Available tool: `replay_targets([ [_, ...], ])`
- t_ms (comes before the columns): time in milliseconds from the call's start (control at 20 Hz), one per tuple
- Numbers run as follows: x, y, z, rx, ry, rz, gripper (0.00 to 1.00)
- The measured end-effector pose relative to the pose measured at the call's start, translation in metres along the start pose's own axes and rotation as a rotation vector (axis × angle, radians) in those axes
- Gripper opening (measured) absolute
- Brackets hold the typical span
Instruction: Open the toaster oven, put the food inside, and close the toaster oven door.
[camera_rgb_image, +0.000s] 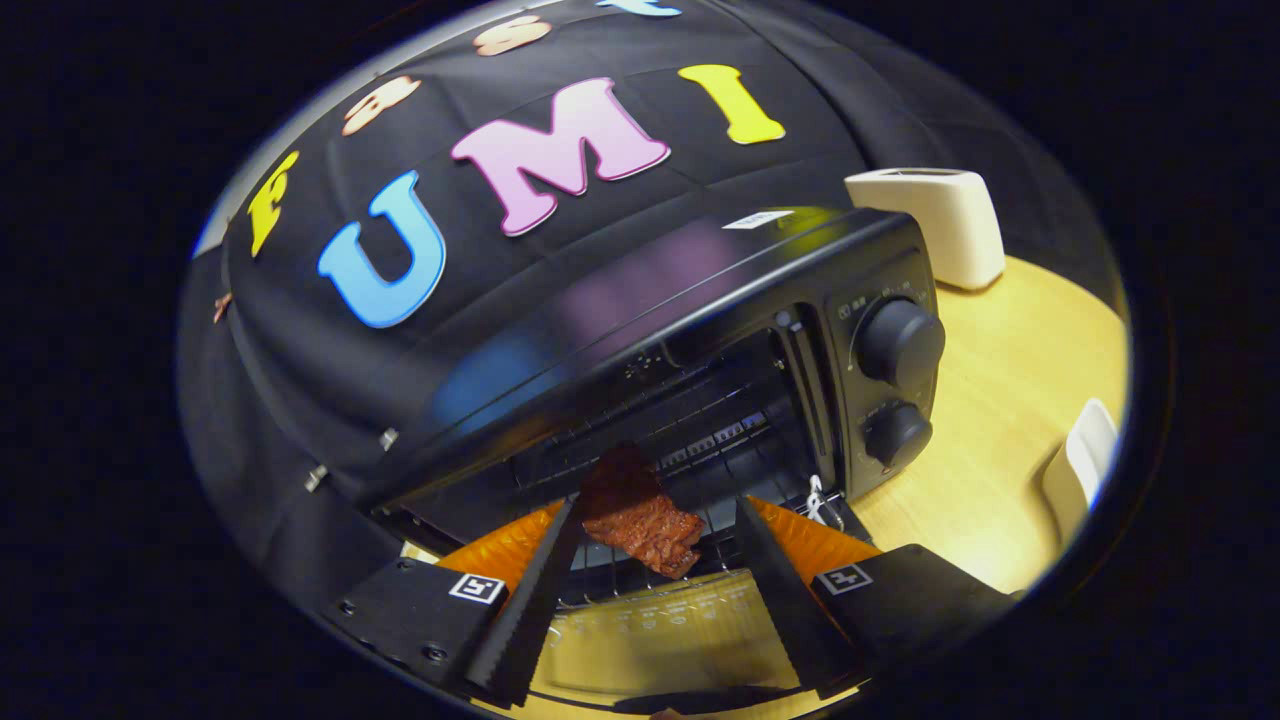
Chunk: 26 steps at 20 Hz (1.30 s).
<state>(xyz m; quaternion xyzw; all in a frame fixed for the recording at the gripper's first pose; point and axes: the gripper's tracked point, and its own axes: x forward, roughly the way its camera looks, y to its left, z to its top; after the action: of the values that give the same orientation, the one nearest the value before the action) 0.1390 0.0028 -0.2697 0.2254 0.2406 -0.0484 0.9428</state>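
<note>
Tongs (655, 530): two fingers spread wide apart, pointing into the mouth of the oven. The left finger's tip touches or sits just beside the left edge of the food; the right finger stands clear of it with a gap between. Whether the food hangs from the left finger or rests on the rack cannot be told.

Food (640, 515): one flat, reddish-brown, rough-surfaced slab, tilted, lying between the two fingers at the threshold of the oven cavity, over the wire rack.

Toaster oven (700, 330): black, glossy top, door open. Glass door (670, 620) folded down flat below the fingers, the wood showing through it. Wire rack (700, 450) visible inside the cavity, beyond the food.

Control panel: on the oven's right side, upper knob (900, 343) and lower knob (897, 433), both black and round.

Table (1000, 420): light wood, carrying the oven.

White toaster (930, 225): standing on the table behind the oven's right corner.

White object (1085, 465): on the table, well to the right of the oven, partly cut off; kind cannot be told.
</note>
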Motion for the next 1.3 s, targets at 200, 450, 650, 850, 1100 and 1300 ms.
replay_targets([
  [200, -0.014, -0.002, -0.01, -0.099, 0.041, -0.013, 0.98],
  [450, -0.046, -0.012, -0.024, -0.177, 0.125, -0.02, 0.98],
  [650, -0.084, -0.016, -0.024, -0.238, 0.162, -0.017, 0.98],
  [850, -0.113, -0.014, -0.031, -0.305, 0.208, -0.014, 0.99],
  [1100, -0.132, -0.029, -0.047, -0.419, 0.274, -0.067, 0.99],
  [1300, -0.148, -0.037, -0.08, -0.443, 0.379, -0.067, 0.99],
])
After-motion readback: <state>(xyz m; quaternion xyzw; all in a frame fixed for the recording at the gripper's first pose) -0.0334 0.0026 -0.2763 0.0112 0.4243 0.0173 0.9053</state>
